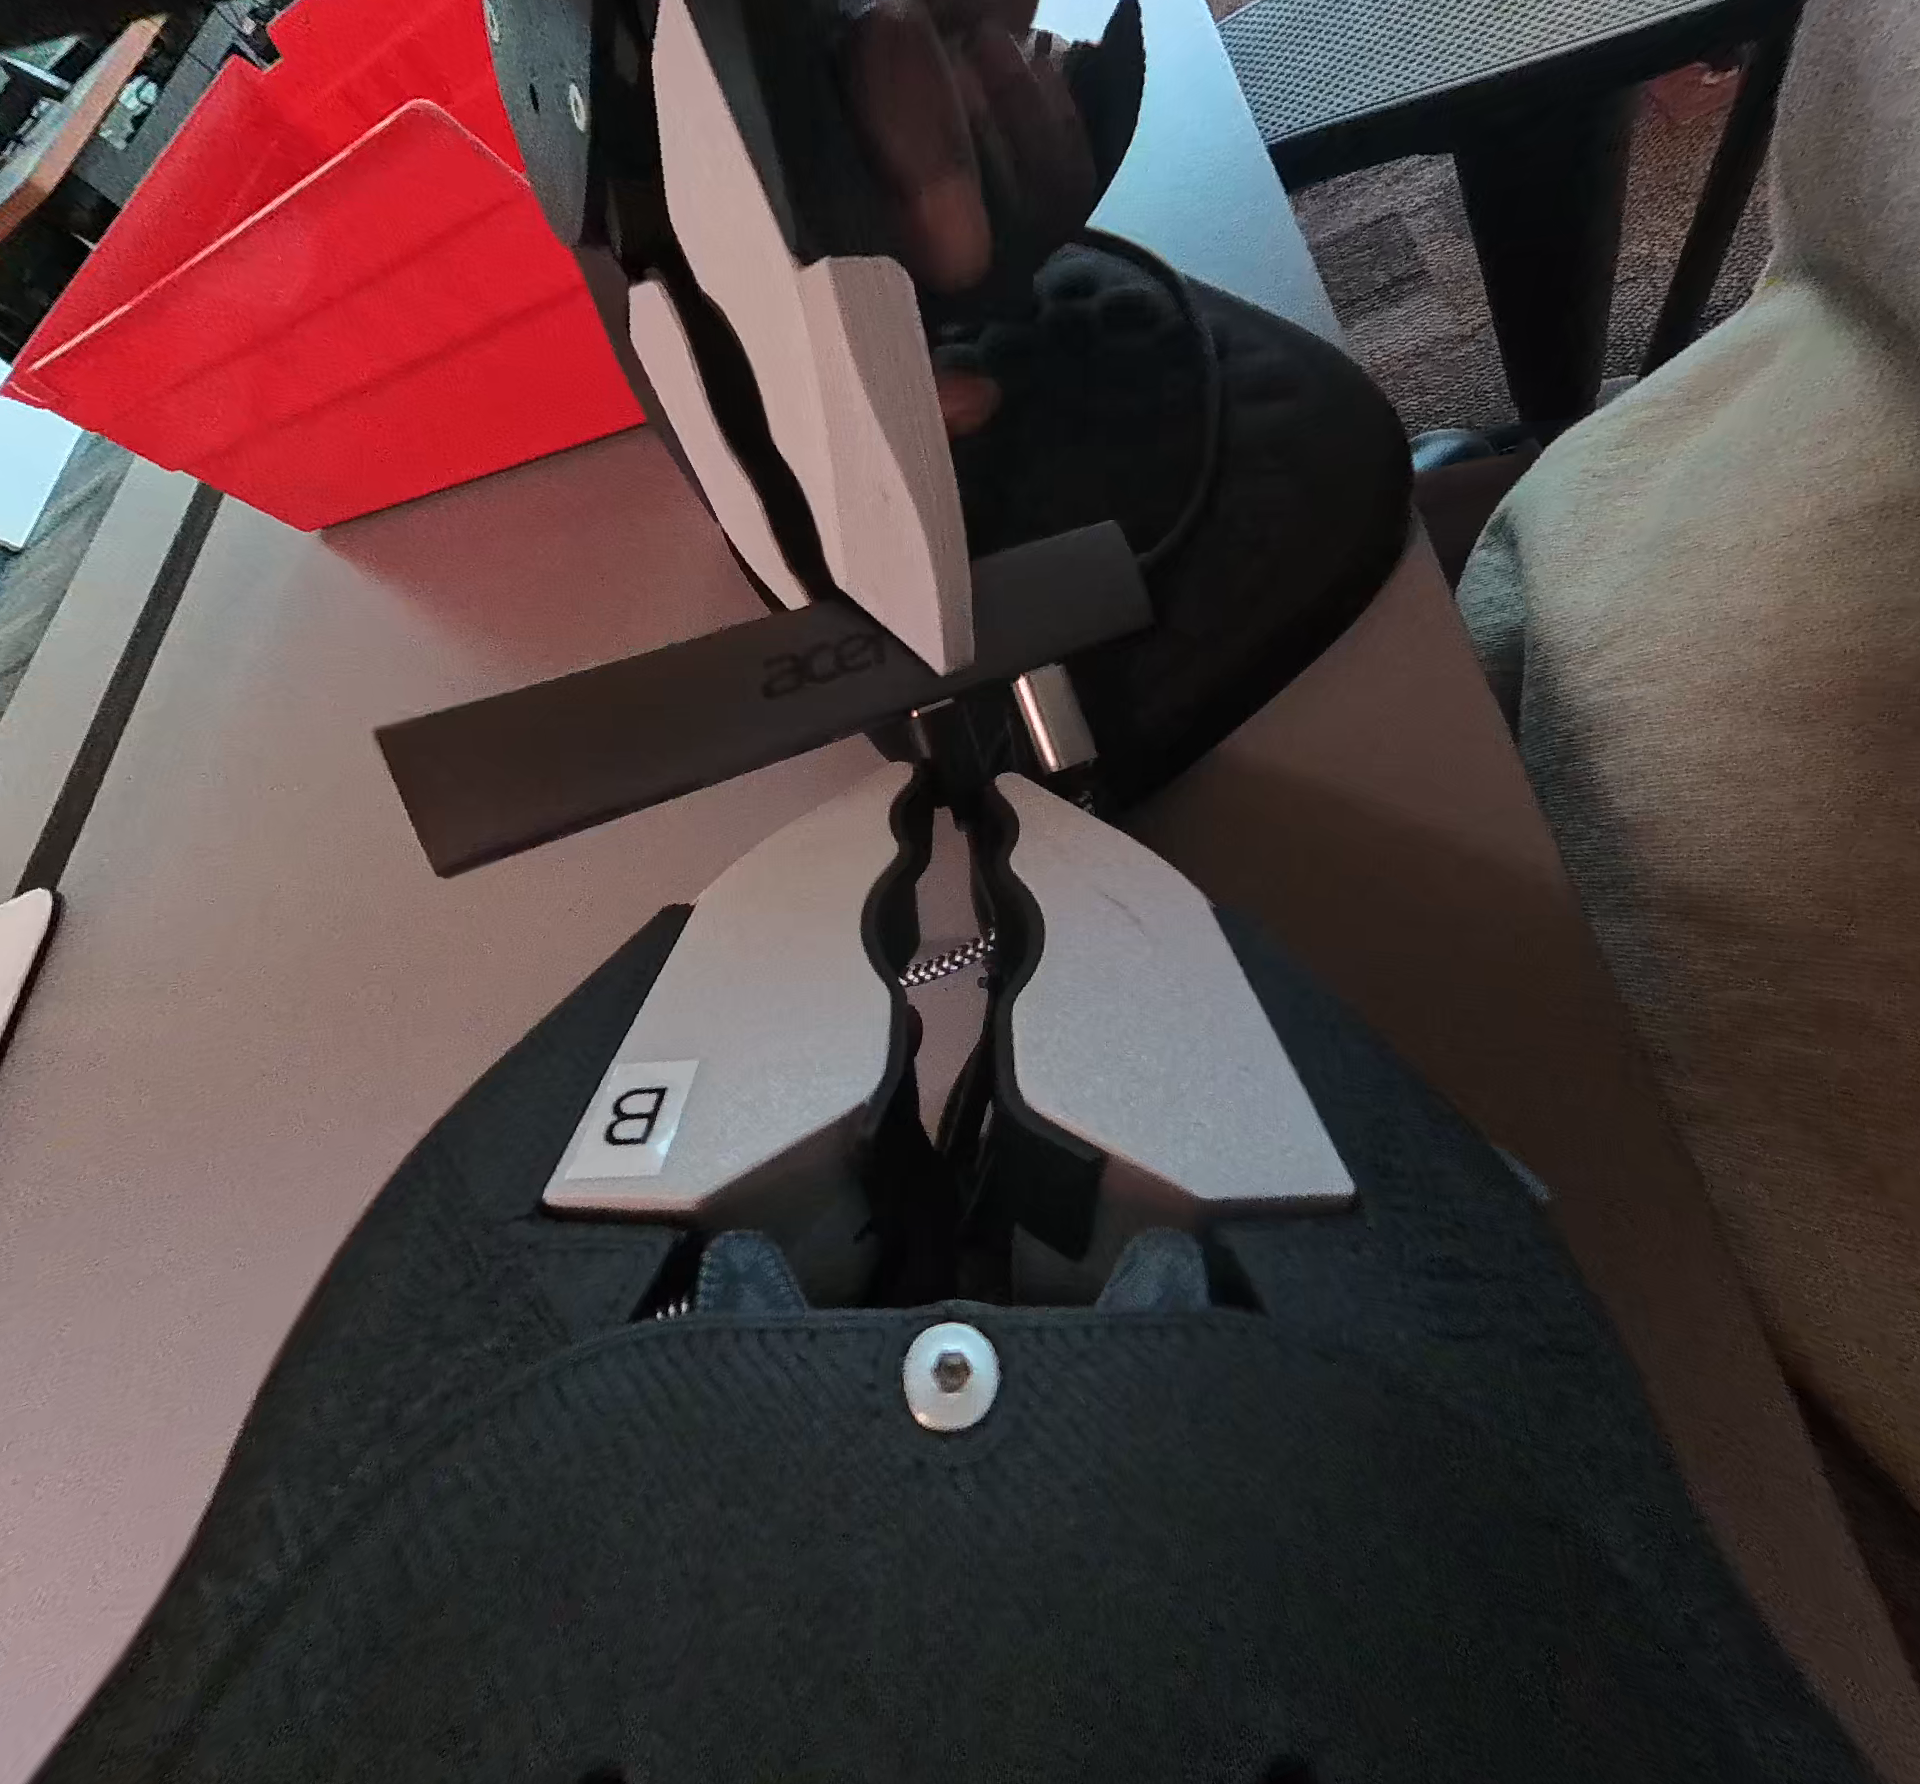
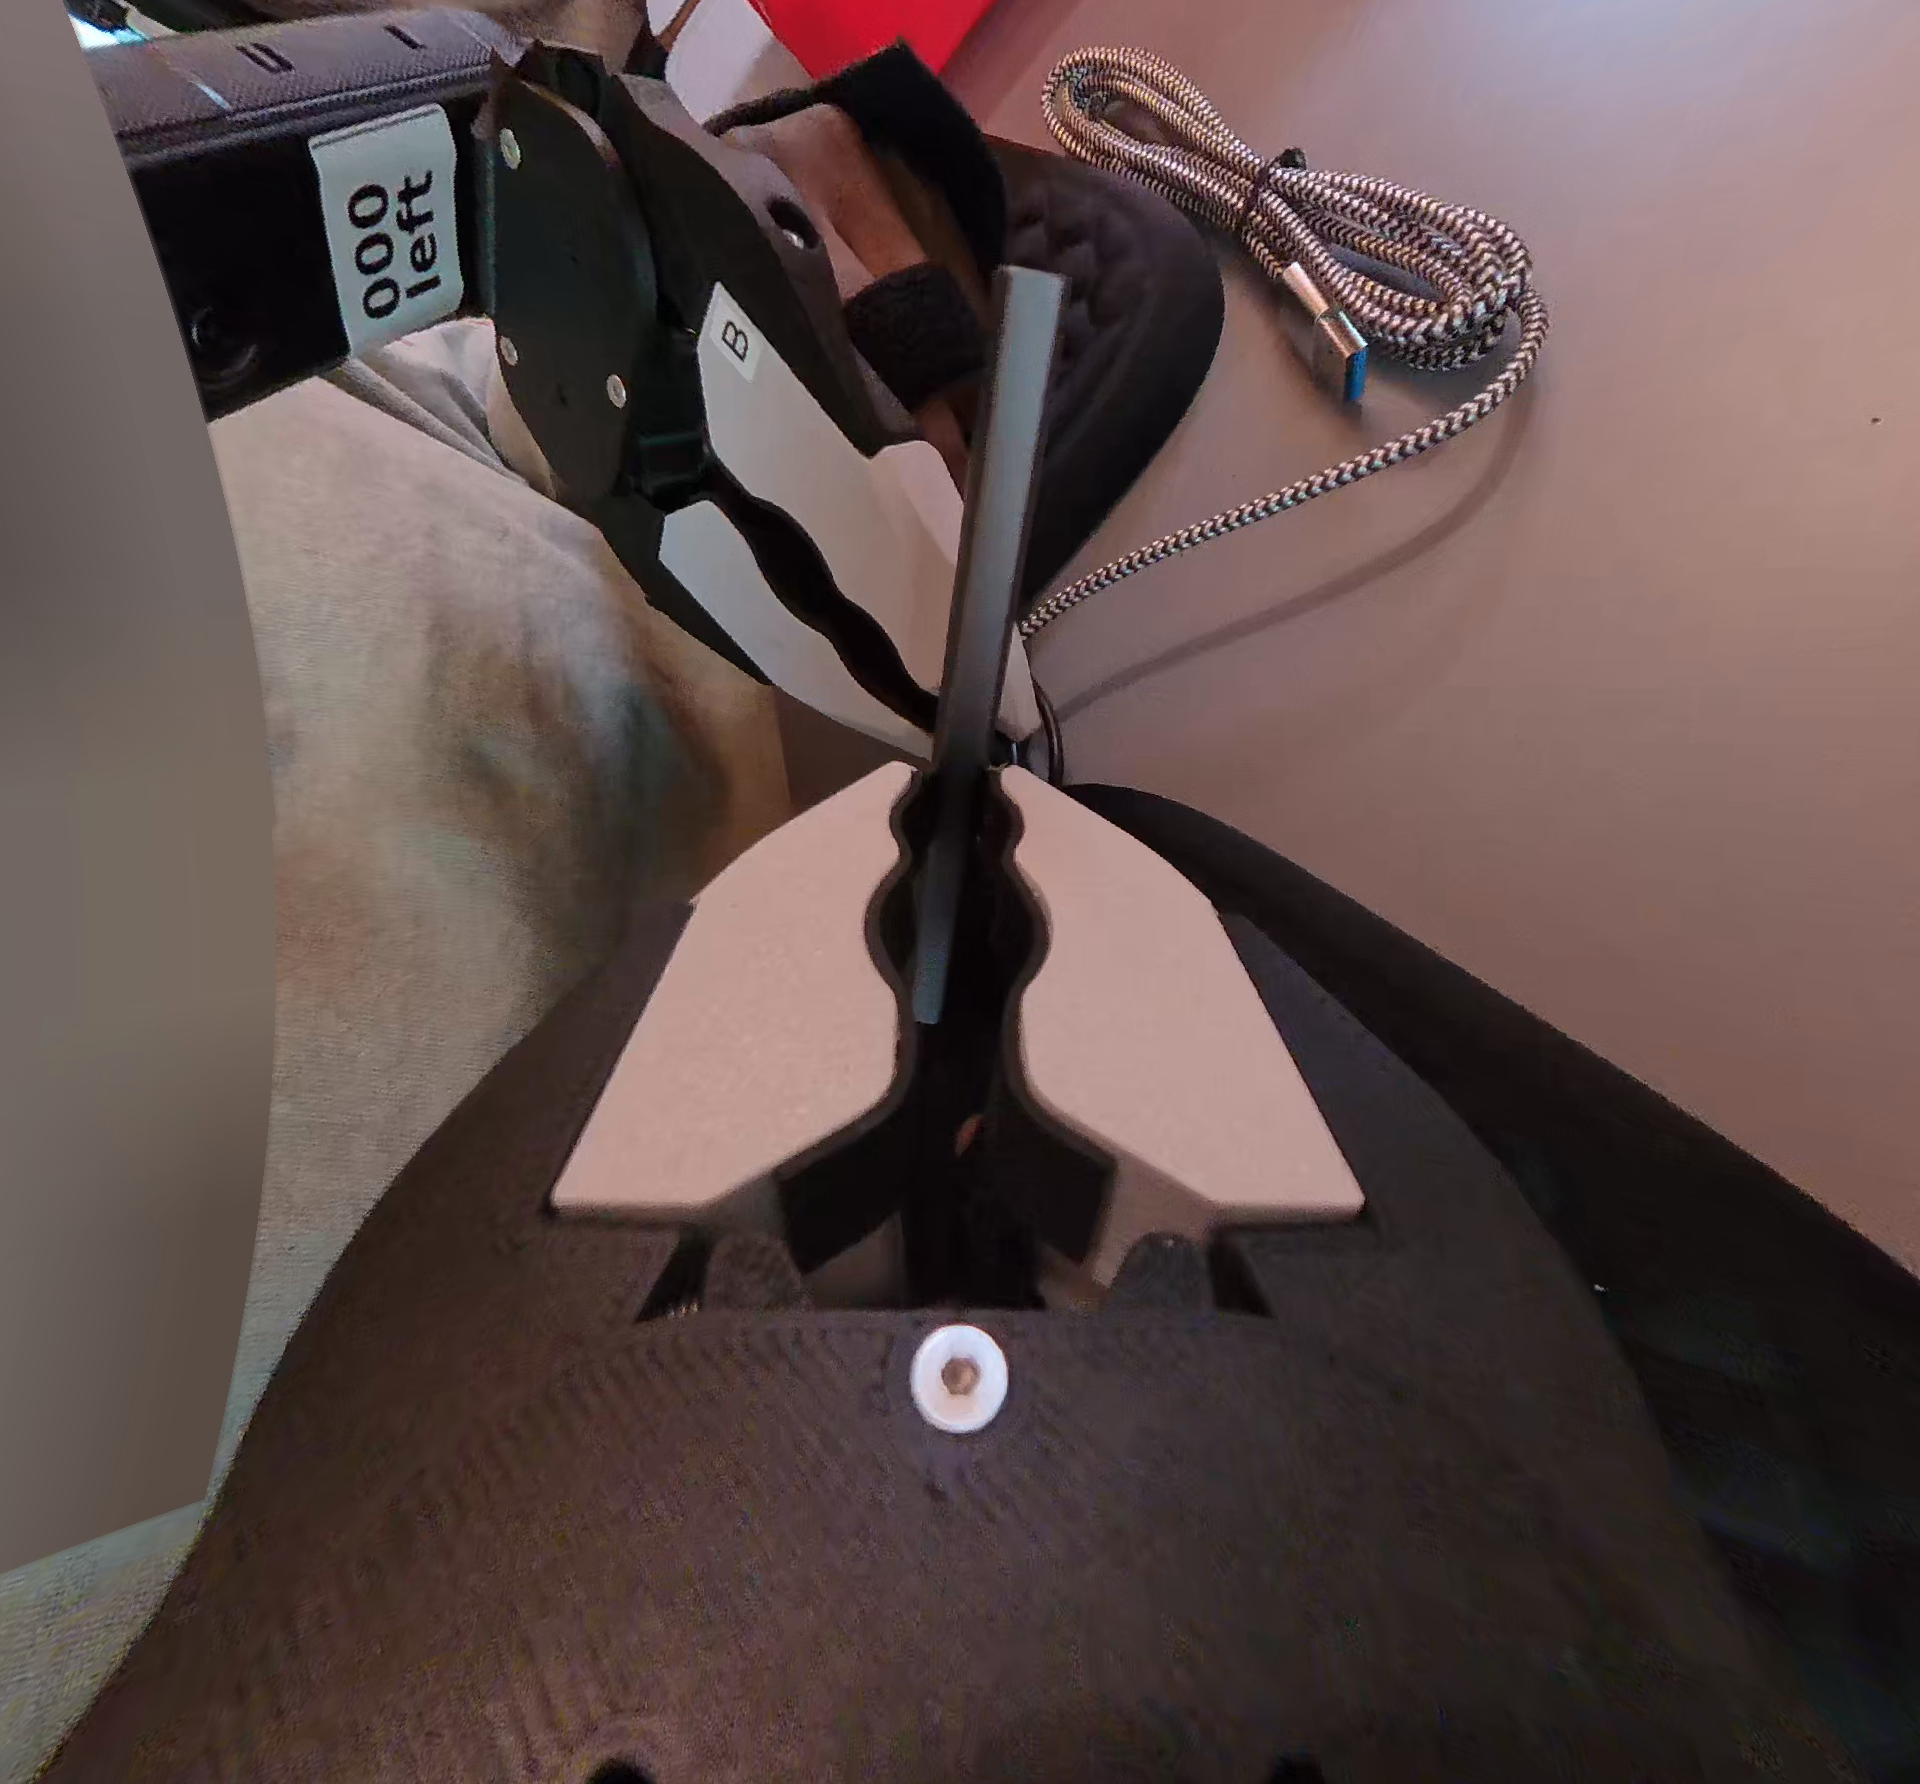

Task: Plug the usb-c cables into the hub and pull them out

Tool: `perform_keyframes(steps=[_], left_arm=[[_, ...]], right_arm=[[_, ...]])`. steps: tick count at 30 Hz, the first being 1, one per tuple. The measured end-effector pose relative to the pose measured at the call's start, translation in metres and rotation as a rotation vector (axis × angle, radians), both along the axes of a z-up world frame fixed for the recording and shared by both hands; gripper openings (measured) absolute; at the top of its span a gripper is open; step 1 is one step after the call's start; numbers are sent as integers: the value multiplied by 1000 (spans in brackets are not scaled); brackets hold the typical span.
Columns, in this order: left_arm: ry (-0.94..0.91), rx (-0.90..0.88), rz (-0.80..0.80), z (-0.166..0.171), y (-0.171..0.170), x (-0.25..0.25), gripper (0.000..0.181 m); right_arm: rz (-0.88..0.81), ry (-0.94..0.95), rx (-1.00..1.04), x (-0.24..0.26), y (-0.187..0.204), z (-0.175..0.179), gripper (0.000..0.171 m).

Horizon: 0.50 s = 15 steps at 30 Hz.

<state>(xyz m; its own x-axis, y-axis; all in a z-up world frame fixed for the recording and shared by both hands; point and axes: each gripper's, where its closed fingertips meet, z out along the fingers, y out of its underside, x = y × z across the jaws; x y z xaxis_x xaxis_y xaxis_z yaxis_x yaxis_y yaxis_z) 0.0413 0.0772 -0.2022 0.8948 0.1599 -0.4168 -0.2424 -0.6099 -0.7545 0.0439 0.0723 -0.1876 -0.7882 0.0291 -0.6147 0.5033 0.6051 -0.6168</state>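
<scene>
A dark grey hub (image 1: 623, 747) is held above the table. My right gripper (image 1: 883, 633) comes down from above and is shut on it; in the right wrist view (image 2: 961, 778) the hub (image 2: 997, 508) shows edge-on between its fingers. My left gripper (image 1: 956, 784) is shut on the plug of a black cable (image 1: 932, 732) at the hub's port edge; it also shows in the right wrist view (image 2: 971, 721). A silver usb-c plug (image 1: 1049, 721) of the braided cable (image 2: 1247, 508) sits in the hub beside it. The braided cable's coil (image 2: 1351, 207) and its other plug (image 2: 1330, 342) lie on the table.
A red folded stand (image 1: 312, 280) stands on the beige table (image 1: 260, 903) behind the hub. A black round padded object (image 1: 1299, 487) lies at the table's edge. A person's grey clothing (image 1: 1714, 799) is close on the right. A white object (image 1: 21, 945) is at the left edge.
</scene>
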Motion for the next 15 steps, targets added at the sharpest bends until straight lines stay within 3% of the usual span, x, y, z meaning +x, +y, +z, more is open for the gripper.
perform_keyframes(steps=[6,8,11,13,15], left_arm=[[23,35,-3,5,-2,-1,10],[68,150,73,24,-6,-11,31],[178,486,223,77,-28,-29,73],[240,837,368,123,-66,-40,84],[173,1110,420,147,-101,-44,109]], right_arm=[[-60,29,-81,-1,-1,7,9],[-111,48,-178,-3,-1,21,9],[-240,59,-392,-9,2,54,9],[-335,118,-511,-17,8,72,9],[-434,160,-604,-27,16,89,9]])
